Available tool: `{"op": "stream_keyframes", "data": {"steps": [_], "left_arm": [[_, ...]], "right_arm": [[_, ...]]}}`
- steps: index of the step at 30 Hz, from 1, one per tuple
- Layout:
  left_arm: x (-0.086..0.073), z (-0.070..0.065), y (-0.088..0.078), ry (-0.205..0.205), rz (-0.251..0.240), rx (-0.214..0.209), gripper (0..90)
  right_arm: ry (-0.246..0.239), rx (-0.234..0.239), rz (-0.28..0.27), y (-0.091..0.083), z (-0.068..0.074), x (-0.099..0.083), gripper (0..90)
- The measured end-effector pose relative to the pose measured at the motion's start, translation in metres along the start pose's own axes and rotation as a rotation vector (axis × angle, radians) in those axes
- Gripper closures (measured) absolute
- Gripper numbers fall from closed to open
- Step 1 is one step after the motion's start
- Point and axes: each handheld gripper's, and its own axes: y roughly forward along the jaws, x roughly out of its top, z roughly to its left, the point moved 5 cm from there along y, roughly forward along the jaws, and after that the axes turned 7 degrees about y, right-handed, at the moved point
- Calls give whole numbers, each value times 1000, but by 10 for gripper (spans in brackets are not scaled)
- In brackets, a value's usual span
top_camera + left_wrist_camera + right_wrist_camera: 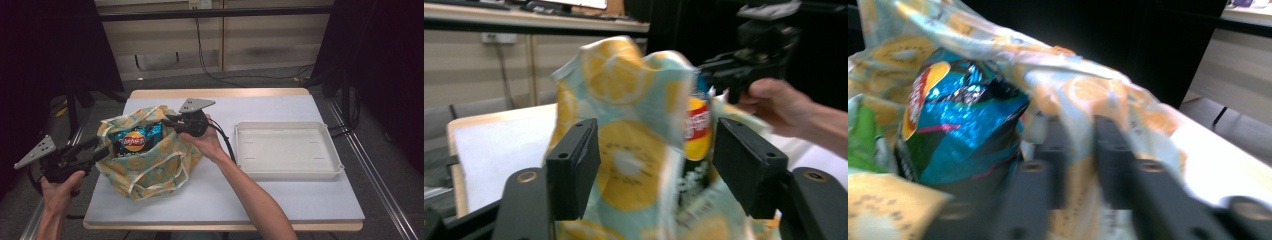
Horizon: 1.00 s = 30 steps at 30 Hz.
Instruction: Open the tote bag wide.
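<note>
A lemon-print cloth bag (150, 167) stands on the table's left half, with a blue chips packet (134, 140) showing in its mouth. My right gripper (167, 121) is at the bag's far rim; in the right gripper view its jaws (1080, 150) are shut on the bag's fabric (1088, 95), beside the packet (963, 125). My left gripper (102, 150) is at the bag's left side. In the left gripper view its jaws (656, 160) stand open around a raised fold of the bag (624, 150), and the packet (698, 127) peeks out behind.
A white shallow tray (287, 172) lies on the right half of the white-topped table (225, 200). A cable trails from the right gripper along the forearm. Dark stands and cables flank the table on both sides.
</note>
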Motion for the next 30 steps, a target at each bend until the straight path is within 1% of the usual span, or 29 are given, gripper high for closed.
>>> {"op": "stream_keyframes", "data": {"steps": [1, 2, 3, 4, 5, 6, 7, 8, 9, 10, 12, 13, 14, 15, 16, 18, 19, 20, 21, 22, 23, 24, 25, 26, 27, 28, 29, 30], "left_arm": [[2, 8, 4, -16, -15, 17, 439], [2, 8, 4, -16, -15, 17, 532], [3, 11, 4, -16, -19, 16, 613], [4, 14, 4, -17, -31, 5, 613], [5, 15, 5, -29, -47, -3, 742], [6, 22, 8, -50, -51, 0, 847], [6, 25, 8, -60, -52, -1, 887], [6, 25, 8, -60, -52, -1, 894], [6, 30, 9, -76, -55, 15, 894], [4, 35, 9, -99, -47, 30, 896], [0, 42, 9, -113, -36, 42, 900], [-2, 45, 11, -134, -34, 45, 900], [-7, 49, 11, -138, -14, 69, 900], [-12, 53, 11, -143, 3, 81, 900], [-14, 55, 12, -155, 7, 80, 900], [-23, 61, 11, -171, 25, 94, 900], [-28, 63, 11, -190, 24, 99, 900], [-32, 64, 9, -181, 42, 94, 900], [-35, 64, 9, -199, 42, 101, 900], [-40, 64, 8, -198, 47, 99, 900], [-47, 64, 4, -193, 66, 94, 900], [-47, 64, 4, -193, 66, 94, 900], [-50, 64, 2, -196, 71, 88, 900], [-54, 63, 1, -210, 61, 81, 900], [-56, 63, -1, -198, 74, 87, 900], [-61, 61, -2, -208, 74, 78, 900], [-61, 61, -2, -208, 74, 78, 900], [-64, 59, -3, -209, 81, 82, 900]], "right_arm": [[17, -6, -5, 0, -5, 2, 900], [17, -6, -5, 0, -5, 2, 900], [27, 0, -12, 0, -6, 4, 900], [28, -3, -15, 0, -8, 5, 900], [36, -6, -21, -1, -9, 7, 900], [41, -10, -30, 0, -14, 12, 900], [45, -14, -33, 0, -15, 14, 900], [45, -14, -33, 0, -15, 14, 900], [45, -23, -39, 0, -17, 16, 900], [49, -31, -43, 0, -20, 17, 900], [70, -50, -41, 1, -27, 16, 900], [77, -54, -39, 2, -29, 15, 900], [81, -62, -33, 3, -31, 13, 900], [85, -72, -22, 4, -34, 10, 900], [86, -83, -16, 5, -36, 8, 900], [93, -91, -9, 6, -39, 5, 900], [101, -99, -5, 7, -41, 3, 900], [108, -110, 1, 8, -45, 0, 900], [108, -110, 1, 8, -45, 0, 900], [111, -114, 7, 8, -46, -2, 900], [120, -128, 19, 7, -49, -7, 900], [127, -132, 26, 7, -51, -10, 900], [127, -132, 26, 7, -51, -10, 900], [117, -149, 49, 8, -53, -18, 900], [117, -149, 49, 8, -53, -18, 900], [119, -158, 63, 8, -55, -23, 900], [119, -158, 63, 8, -55, -23, 900], [128, -161, 64, 8, -55, -28, 900]]}}
